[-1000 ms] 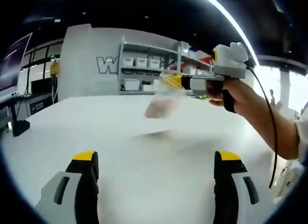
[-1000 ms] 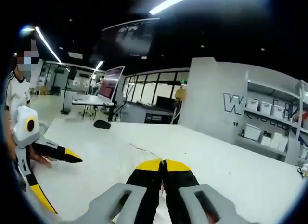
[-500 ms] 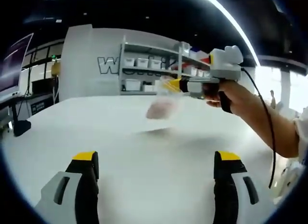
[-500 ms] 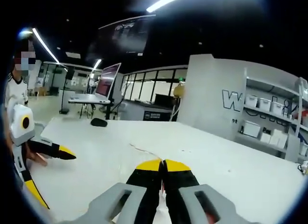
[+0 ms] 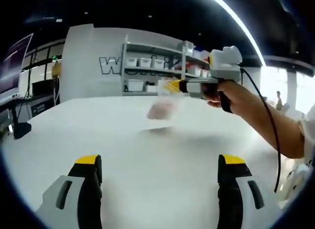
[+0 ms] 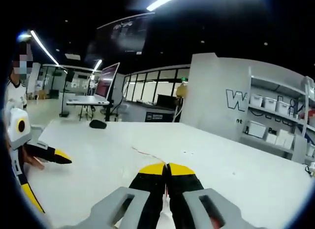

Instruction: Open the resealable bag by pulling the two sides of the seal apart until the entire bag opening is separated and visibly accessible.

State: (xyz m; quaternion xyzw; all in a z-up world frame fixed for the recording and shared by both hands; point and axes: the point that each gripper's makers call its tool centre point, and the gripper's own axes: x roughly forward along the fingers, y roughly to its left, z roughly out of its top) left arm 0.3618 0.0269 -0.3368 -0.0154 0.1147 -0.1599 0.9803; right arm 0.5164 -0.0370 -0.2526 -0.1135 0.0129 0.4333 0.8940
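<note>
In the left gripper view, the left gripper [image 5: 160, 176] hangs low over the white table [image 5: 147, 155] with its two yellow-tipped jaws spread wide apart and nothing between them. Farther across the table, the right gripper [image 5: 173, 85] comes in from the right side of that view, held in a person's hand [image 5: 224, 93] with a black cable trailing off the forearm. Its jaws are pressed together on the top edge of the resealable bag [image 5: 162, 102], a clear pouch with something pinkish inside, which hangs from the tips above the tabletop, blurred; whether its seal is parted cannot be told. In the right gripper view, the right gripper [image 6: 166, 167] shows its yellow tips closed against each other, with a thin sliver of something reddish just visible in the seam between them. The left gripper [image 6: 47, 177] appears at the left edge of that view, jaws splayed, well apart from the right one. A shelving unit [image 5: 155, 71] with white bins stands against the far wall.
</note>
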